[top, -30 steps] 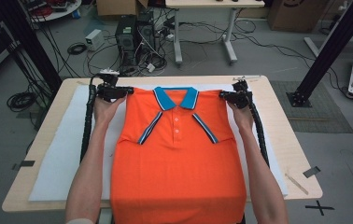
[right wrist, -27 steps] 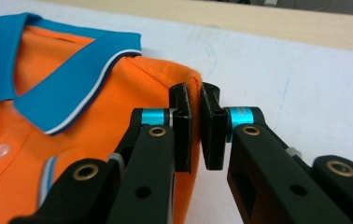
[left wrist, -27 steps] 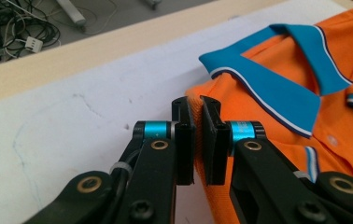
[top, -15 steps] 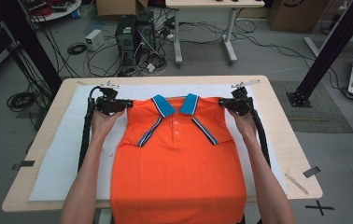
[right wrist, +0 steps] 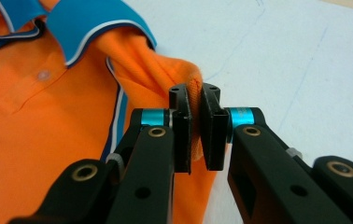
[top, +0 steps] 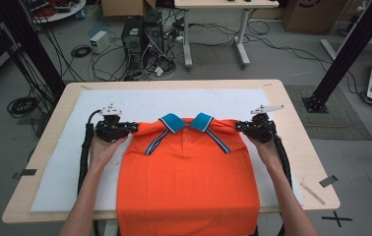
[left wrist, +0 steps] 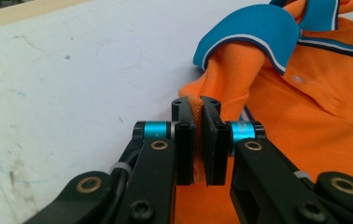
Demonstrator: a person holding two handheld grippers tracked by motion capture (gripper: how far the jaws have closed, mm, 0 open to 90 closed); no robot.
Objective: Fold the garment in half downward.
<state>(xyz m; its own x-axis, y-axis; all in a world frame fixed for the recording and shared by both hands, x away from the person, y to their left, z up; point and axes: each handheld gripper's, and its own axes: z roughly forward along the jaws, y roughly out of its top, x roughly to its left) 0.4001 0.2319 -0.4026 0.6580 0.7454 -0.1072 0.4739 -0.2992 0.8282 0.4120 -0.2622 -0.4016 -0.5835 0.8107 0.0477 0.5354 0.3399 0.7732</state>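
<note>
Inspecting the counter (top: 292, 118), we find one orange shirt (top: 189, 187) lying face up on a white mat (top: 174, 101), its hem hanging over the near edge. We count two tools. Our left tool (top: 134, 129) is clenched on the shirt's left shoulder; our right tool (top: 239, 126) is clenched on its right shoulder. In the left gripper view, orange cloth sits pinched between the jaws of the left tool (left wrist: 196, 108); the right gripper view shows the same at the right tool (right wrist: 194, 99). One blue collar (top: 186, 121), in two flaps, lies between the tools. Two tape strips (top: 328, 181) sit at the counter's sides. Nothing on the mat blocks either tool. Beyond the counter, cables (top: 139, 59) crowd the floor beside a second table (top: 213, 29).
</note>
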